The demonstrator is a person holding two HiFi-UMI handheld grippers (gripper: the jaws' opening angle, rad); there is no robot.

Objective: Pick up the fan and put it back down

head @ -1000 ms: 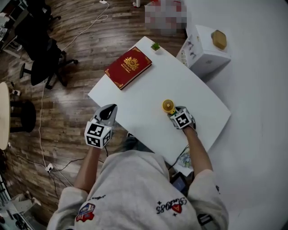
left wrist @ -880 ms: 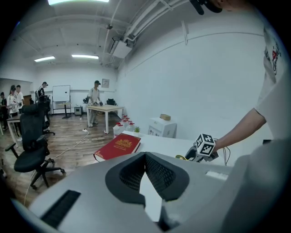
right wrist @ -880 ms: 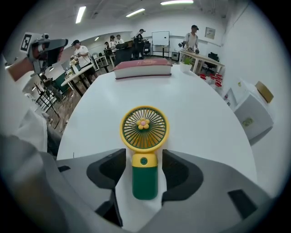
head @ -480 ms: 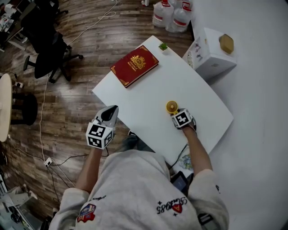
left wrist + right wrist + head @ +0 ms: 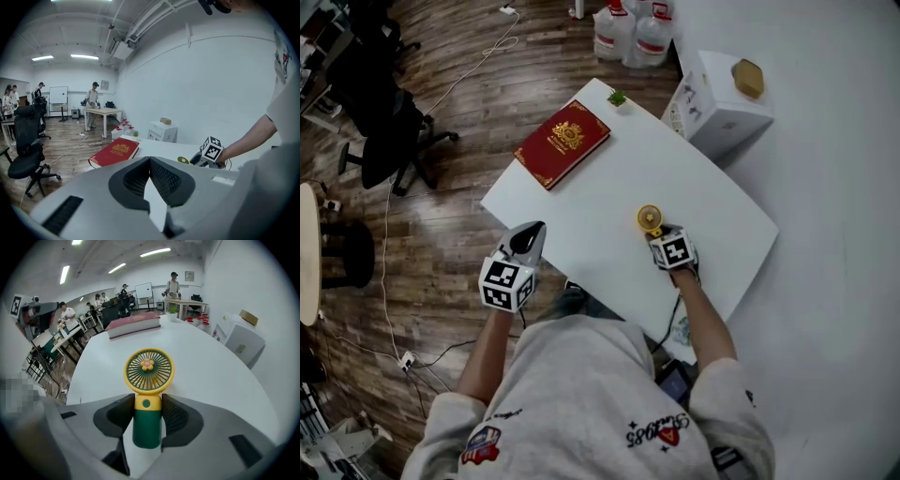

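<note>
Right gripper view: the right claw [image 5: 147,403], whose jaws have just been closing, pinches the fan [image 5: 148,372] by its green-and-yellow handle, just under the round grille; the pads meet only a short stretch of smooth plastic, so a quick lift could, I judge, let the fan pivot or slip out. In the head view it is over the near half of the bench [image 5: 581,214], at 5 o'clock from the red book [image 5: 562,142]; set down tilted, it might topple toward that edge. The left claw [image 5: 529,232], at 9 o'clock from the fan, is pressed together and empty.
</note>
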